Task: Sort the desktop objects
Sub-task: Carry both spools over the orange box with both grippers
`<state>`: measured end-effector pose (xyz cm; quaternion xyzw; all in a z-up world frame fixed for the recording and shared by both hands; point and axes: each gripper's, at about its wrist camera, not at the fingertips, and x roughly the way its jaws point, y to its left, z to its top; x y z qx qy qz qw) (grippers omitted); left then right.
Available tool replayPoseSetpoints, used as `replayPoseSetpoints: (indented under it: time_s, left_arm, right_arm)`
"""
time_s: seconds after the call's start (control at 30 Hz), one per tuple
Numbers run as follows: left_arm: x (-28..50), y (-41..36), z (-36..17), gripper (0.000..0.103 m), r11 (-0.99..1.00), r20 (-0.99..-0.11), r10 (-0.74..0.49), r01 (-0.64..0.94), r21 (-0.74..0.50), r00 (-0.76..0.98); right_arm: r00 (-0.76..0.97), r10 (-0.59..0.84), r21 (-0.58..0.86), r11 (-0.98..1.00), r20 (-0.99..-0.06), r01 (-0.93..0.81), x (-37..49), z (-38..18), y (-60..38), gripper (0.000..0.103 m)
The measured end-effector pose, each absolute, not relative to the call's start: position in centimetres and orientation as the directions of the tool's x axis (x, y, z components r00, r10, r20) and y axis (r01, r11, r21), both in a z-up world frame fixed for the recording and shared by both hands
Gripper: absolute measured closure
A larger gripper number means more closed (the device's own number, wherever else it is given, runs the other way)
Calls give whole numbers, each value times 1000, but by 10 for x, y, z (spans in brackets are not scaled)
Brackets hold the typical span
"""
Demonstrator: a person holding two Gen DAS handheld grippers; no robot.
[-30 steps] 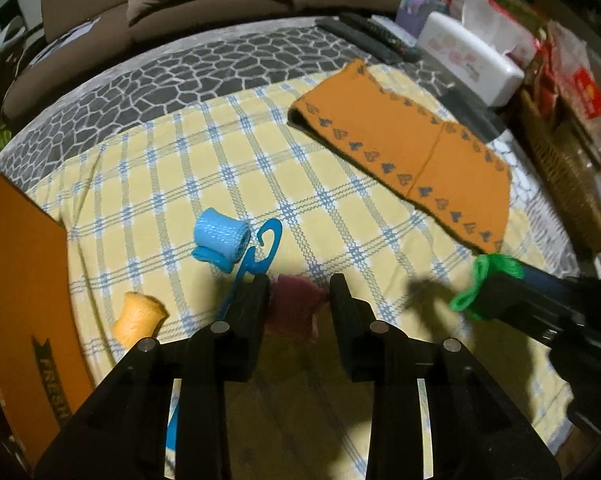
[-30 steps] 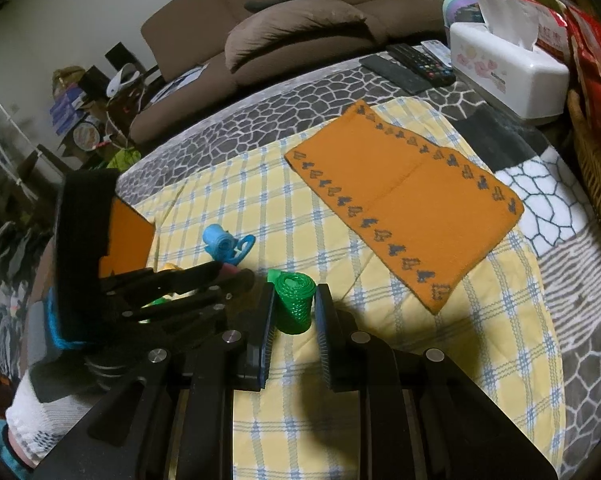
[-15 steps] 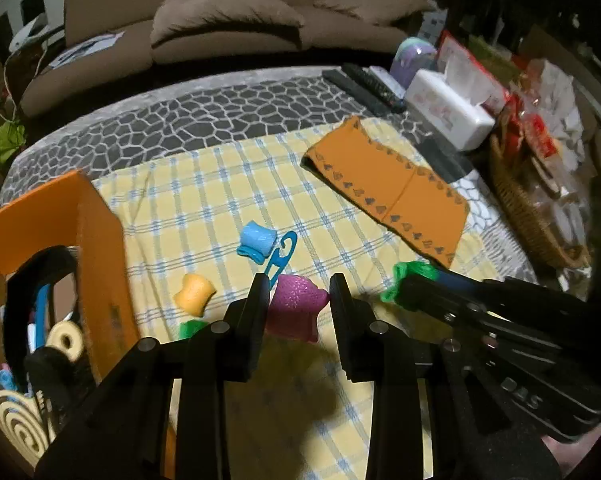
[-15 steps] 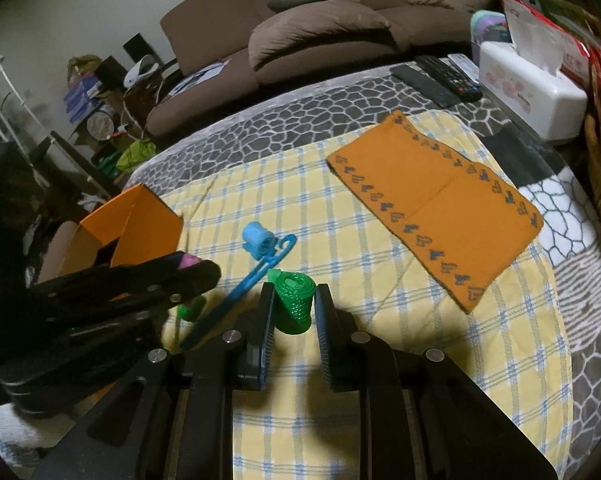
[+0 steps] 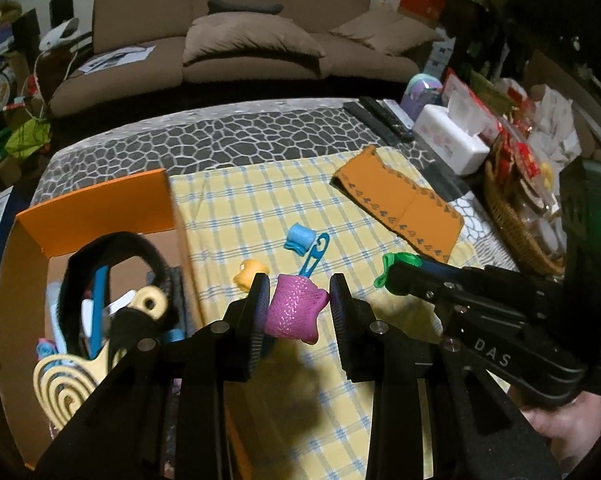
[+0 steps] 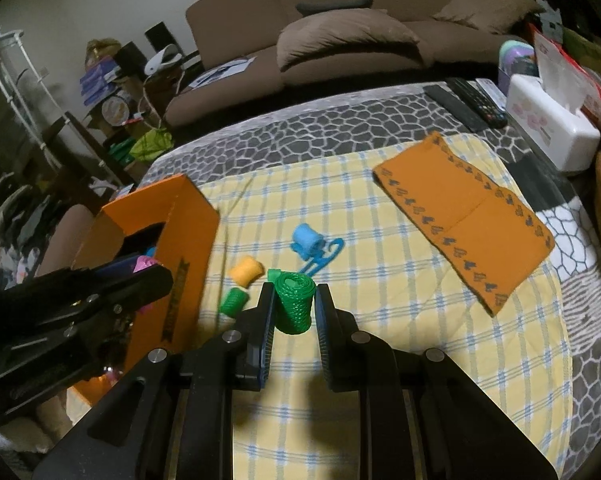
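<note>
The left tongs [image 5: 299, 307] were clamped on a pink mesh roll [image 5: 295, 309], lifted beside the orange box [image 5: 100, 208] at the surface's left edge; the right tongs [image 6: 294, 308] pinched a green mesh roll [image 6: 293, 303] above the checked cloth [image 6: 380, 280]

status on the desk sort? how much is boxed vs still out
Partly done. The orange box already holds several items. In hand: left claw grips a pink mesh roll; right claw grips a green mesh roll. Still out on the checked cloth: blue roll, blue hook, orange roll, small green roll.
</note>
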<state>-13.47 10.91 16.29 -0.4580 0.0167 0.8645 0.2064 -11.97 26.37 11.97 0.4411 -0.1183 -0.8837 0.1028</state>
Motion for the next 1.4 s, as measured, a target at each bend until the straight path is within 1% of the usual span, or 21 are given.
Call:
replayPoseSetpoints:
  time_s: [0.23,0.53,0.87,1.4]
  left_arm:
    - [-119,73,170,75,-927,-785,335,-330,-176,-522]
    - [-108,23,179,74,-946,-775,300,-280,-165,-556]
    - [-103,-22,173,75,-962,-778,260,-224,-157,-572]
    - [-95,-82,157,75,-977,-784,213,-146,-157,-583]
  right_arm:
    - [-586,-306,282,-950,-750,135,-116,130,229,84]
    - [-562,-333,268,-943,-757,198,-117,130,184,84]
    - [-545,-366,265,-929,-754,257,-119,131,136,84]
    - [-504,-384,239,-914,-774,329,-119,116,80,84]
